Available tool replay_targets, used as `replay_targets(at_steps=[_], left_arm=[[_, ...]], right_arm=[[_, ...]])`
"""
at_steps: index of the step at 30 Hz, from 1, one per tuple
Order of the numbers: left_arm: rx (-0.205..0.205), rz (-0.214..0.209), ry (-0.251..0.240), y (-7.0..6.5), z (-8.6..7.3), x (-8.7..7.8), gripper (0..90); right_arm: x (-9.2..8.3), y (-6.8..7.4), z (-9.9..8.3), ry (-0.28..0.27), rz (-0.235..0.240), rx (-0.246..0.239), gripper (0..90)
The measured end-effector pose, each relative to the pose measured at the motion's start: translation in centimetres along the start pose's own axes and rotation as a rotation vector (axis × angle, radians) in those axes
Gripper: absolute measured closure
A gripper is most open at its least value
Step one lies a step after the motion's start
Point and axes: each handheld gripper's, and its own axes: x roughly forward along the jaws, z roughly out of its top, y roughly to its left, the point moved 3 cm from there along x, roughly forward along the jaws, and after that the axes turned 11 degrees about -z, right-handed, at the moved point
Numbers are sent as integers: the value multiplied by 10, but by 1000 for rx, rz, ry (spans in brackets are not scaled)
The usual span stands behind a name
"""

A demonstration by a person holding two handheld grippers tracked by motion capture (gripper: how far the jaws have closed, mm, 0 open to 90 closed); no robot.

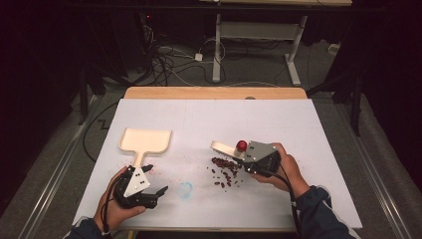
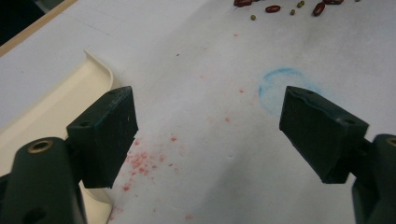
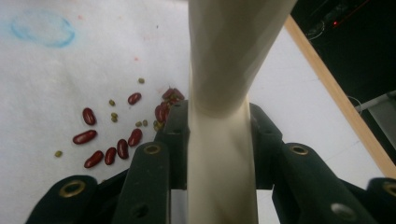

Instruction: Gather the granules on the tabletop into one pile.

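- Here, the right gripper (image 1: 247,158) is clamped on the handle of a cream scoop (image 1: 222,148); in the right gripper view the two black jaws press on either side of that handle (image 3: 223,154), which runs straight out ahead of them.
- The scoop's long axis lies along the gripper's own line, its blade pointing toward the left side of the desk (image 1: 278,124) in the high view, and the blade looks lifted off the surface.
- Just below and beside the blade lies the scatter of red beans (image 1: 225,169), mixed with a few small green ones (image 3: 112,116), on the white desk cover; they sit on the near-left side of the scoop, touching nothing but the desk.
- A red ball (image 1: 241,145) sits right at the top of the right gripper; what it belongs to I cannot tell.
- The left gripper (image 1: 152,195) stands with its jaws wide apart and nothing between them, low over the desk near the front edge.
- Just beyond it lies the cream dustpan (image 1: 145,140), its handle pointing back toward the left gripper and its open mouth facing away; in the left gripper view its rim (image 2: 100,65) is just beside one jaw.
- So the left hand is the nearer one to the dustpan, while the beans lie well to its right, past a blue chalk ring (image 1: 185,189) and some red smudges (image 2: 140,161).
- In my judgement the coming move turns on this: the beans lie between scoop and dustpan, so sweeping goes leftward.
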Motion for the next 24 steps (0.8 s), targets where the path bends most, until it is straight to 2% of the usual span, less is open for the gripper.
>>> replay_targets(at_steps=[1,3,4,9,10,11,12,13,14,15,16,17,20,22,23,24], left_arm=[[-2,2,-3,0,0,0,184],[-3,3,-6,0,0,-1,184],[-9,-1,-5,0,0,-1,184],[-7,11,-14,1,0,-4,184],[-8,16,-17,2,0,-5,184],[-8,21,-19,2,1,-6,184],[-10,24,-23,3,1,-7,184],[-9,28,-24,3,1,-8,184],[-10,32,-27,3,1,-9,184],[-13,34,-29,4,1,-9,184],[-16,35,-29,4,1,-10,184],[-16,36,-28,5,0,-10,185],[-14,34,-30,4,1,-11,184],[-12,31,-28,4,0,-11,184],[-11,28,-26,3,0,-10,184],[-6,25,-20,3,0,-10,184]], right_arm=[[-8,-3,3,-13,-7,19,674],[-11,-4,5,-17,-1,27,674],[-19,-4,8,-17,25,56,674],[-36,7,16,-32,152,120,674],[-36,7,16,-32,152,120,674],[-40,15,20,-34,214,136,674],[-40,15,20,-34,214,136,674],[-42,23,23,-30,277,144,675],[-42,23,23,-30,277,144,675],[-42,31,25,-32,341,159,675],[-42,31,25,-32,341,159,675],[-40,38,26,-20,394,170,675],[-34,48,26,6,458,194,675],[-32,51,25,21,477,204,674],[-24,53,22,39,479,192,675],[-24,53,22,39,479,192,675]])
